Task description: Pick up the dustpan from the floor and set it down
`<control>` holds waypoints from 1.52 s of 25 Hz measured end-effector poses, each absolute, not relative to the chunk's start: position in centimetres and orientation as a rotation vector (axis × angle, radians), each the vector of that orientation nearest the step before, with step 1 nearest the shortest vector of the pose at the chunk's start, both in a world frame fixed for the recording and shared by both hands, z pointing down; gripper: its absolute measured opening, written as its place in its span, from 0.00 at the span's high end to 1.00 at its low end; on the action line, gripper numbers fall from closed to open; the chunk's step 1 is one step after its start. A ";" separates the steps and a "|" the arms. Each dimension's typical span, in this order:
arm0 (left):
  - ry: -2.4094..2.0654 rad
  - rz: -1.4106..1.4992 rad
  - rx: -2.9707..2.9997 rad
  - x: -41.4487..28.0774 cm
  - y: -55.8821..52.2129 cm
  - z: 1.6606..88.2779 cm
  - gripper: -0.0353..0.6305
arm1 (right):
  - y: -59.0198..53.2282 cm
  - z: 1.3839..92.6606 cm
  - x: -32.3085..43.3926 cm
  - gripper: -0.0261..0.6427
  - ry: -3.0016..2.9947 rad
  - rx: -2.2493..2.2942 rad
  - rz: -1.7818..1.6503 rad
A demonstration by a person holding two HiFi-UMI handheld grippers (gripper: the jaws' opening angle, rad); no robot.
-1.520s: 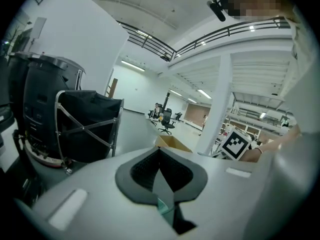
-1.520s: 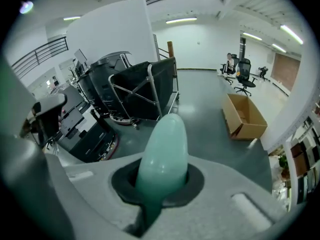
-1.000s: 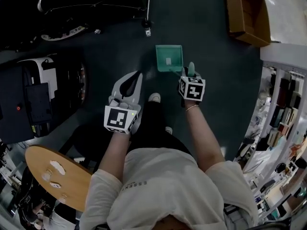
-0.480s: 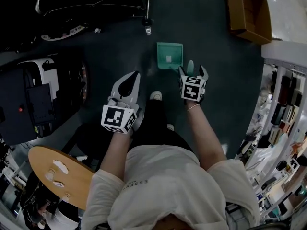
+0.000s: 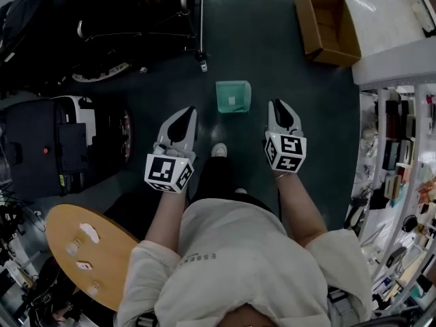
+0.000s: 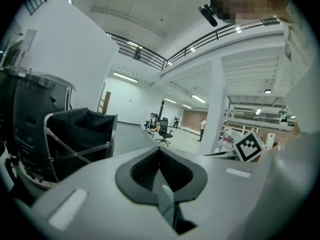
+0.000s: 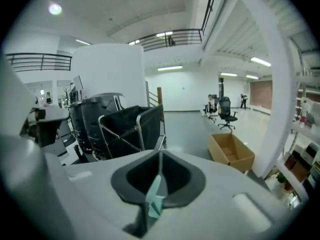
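Observation:
The green dustpan (image 5: 233, 96) lies flat on the dark floor, just ahead of the person's shoe (image 5: 219, 150). My right gripper (image 5: 278, 105) hangs to the right of the dustpan and well above it, not touching it. Its jaws are closing, the tips come together in the right gripper view (image 7: 160, 154), and nothing is between them. My left gripper (image 5: 188, 112) is raised to the left of the dustpan. Its tips meet too (image 6: 159, 149) and it is empty.
An open cardboard box (image 5: 325, 26) stands on the floor at the upper right. A black wheeled cart (image 5: 136, 19) is at the upper left, with a dark machine (image 5: 61, 148) at the left. A round wooden table (image 5: 82, 251) sits at the lower left. Shelves (image 5: 402, 155) line the right side.
A second ago my right gripper was down at the dustpan's handle. It opened and let go, then rose and drew back. The left gripper rose too. The dustpan stays on the floor.

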State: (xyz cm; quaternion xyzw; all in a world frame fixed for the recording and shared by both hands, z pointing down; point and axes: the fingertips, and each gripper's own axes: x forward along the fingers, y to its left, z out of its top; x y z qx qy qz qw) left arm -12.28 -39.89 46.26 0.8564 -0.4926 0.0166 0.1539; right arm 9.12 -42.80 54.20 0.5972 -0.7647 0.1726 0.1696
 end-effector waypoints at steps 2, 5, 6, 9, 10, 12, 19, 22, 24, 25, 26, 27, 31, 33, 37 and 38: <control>-1.424 -0.012 2.506 -11.3 -37.0 42.6 0.94 | -39.7 50.0 10.1 0.98 -2.235 1.733 0.408; -1.468 -0.059 2.582 -10.0 -31.5 38.5 0.94 | -34.1 45.7 11.2 0.98 -2.333 1.724 0.349; -1.484 -0.064 2.597 -9.7 -29.5 37.6 0.94 | -32.1 44.8 11.5 0.98 -2.357 1.705 0.334; -1.522 -0.065 2.596 -8.4 -22.9 36.1 0.94 | -25.8 43.0 12.2 0.98 -2.420 1.602 0.311; -1.534 -0.061 2.591 -7.9 -20.7 35.9 0.94 | -23.7 42.5 12.5 0.98 -2.440 1.574 0.304; -1.566 -0.058 2.578 -7.4 -16.9 35.6 0.94 | -20.1 41.4 13.1 0.98 -2.467 1.542 0.281; -1.567 -0.117 2.548 -7.2 -5.7 35.5 0.94 | -8.6 40.2 14.0 0.98 -2.481 1.547 0.303; -1.546 -0.106 2.540 -7.6 -1.8 36.1 0.94 | -4.3 41.0 13.8 0.98 -2.455 1.545 0.317; -1.520 -0.057 2.560 -7.9 1.5 36.9 0.94 | -1.3 41.8 13.4 0.98 -2.437 1.532 0.328; -1.517 -0.036 2.570 -8.2 3.1 37.1 0.94 | 0.2 42.1 13.1 0.98 -2.432 1.525 0.332; -1.517 -0.024 2.577 -8.5 4.8 37.2 0.94 | 1.7 42.3 12.8 0.98 -2.431 1.522 0.335; -1.517 -0.021 2.581 -8.9 6.3 37.2 0.94 | 3.1 42.3 12.5 0.98 -2.432 1.524 0.336; -1.483 -0.019 2.587 -10.1 12.7 37.6 0.94 | 9.3 42.7 11.1 0.98 -2.419 1.544 0.367; -1.458 -0.011 2.588 -10.7 15.5 37.9 0.94 | 12.1 43.0 10.0 0.98 -2.413 1.548 0.404; -1.436 -0.032 2.579 -11.6 19.2 38.2 0.94 | 16.4 43.0 8.0 0.98 -2.425 1.505 0.405; -1.430 -0.049 2.580 -11.7 19.7 38.1 0.94 | 17.0 42.9 7.7 0.98 -2.427 1.501 0.405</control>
